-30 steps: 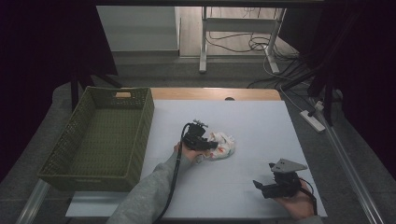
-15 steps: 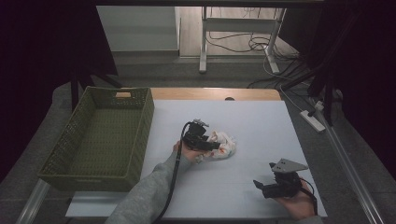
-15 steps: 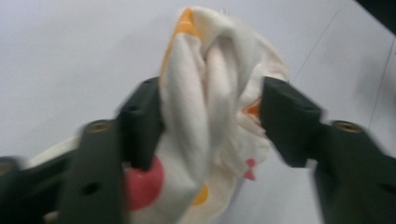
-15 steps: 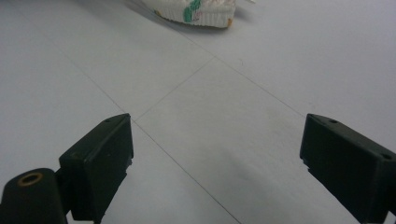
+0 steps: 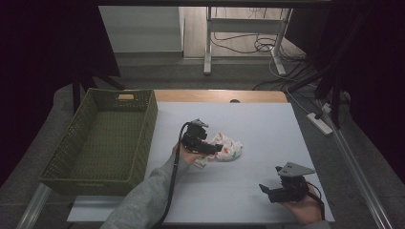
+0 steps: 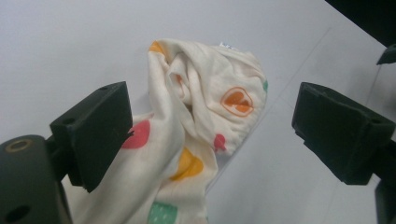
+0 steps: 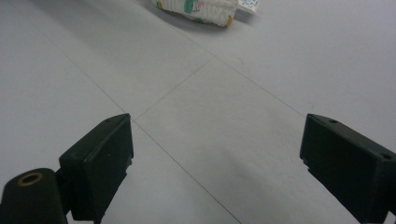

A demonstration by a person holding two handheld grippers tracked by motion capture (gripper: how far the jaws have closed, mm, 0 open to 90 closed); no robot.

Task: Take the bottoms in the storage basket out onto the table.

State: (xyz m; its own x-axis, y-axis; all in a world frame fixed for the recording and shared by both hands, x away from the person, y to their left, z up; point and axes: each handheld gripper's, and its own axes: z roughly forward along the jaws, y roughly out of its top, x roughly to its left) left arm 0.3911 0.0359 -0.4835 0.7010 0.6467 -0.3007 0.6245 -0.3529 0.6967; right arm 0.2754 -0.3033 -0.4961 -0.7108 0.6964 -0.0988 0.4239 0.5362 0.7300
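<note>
A green woven basket (image 5: 102,138) sits at the left edge of the desk (image 5: 267,124), w/ nothing visible inside it. Just right of it, near the desk's middle, the left gripper (image 5: 217,149) hangs over a crumpled cream cloth (image 5: 227,148) printed w/ orange, red and green shapes; its jaws have just been opening and now stand spread wide, the cloth (image 6: 201,121) lying bunched between them but the pads not pressing on it, one fold brushing close to the left-hand pad in the left gripper view. Judged from this, the step in hand is a release or re-grip of the cloth, not yet a carry. Next move likely calls for closing on a firm bunch of fabric, lifting it clear w/o trailing a corner, then swinging left over the basket's rim. Farther right, at the desk's near edge, the right gripper (image 5: 267,192) rests in the person's hand, jaws spread, nothing between them, well apart from the cloth (image 7: 201,9), seen far off ahead of it.
</note>
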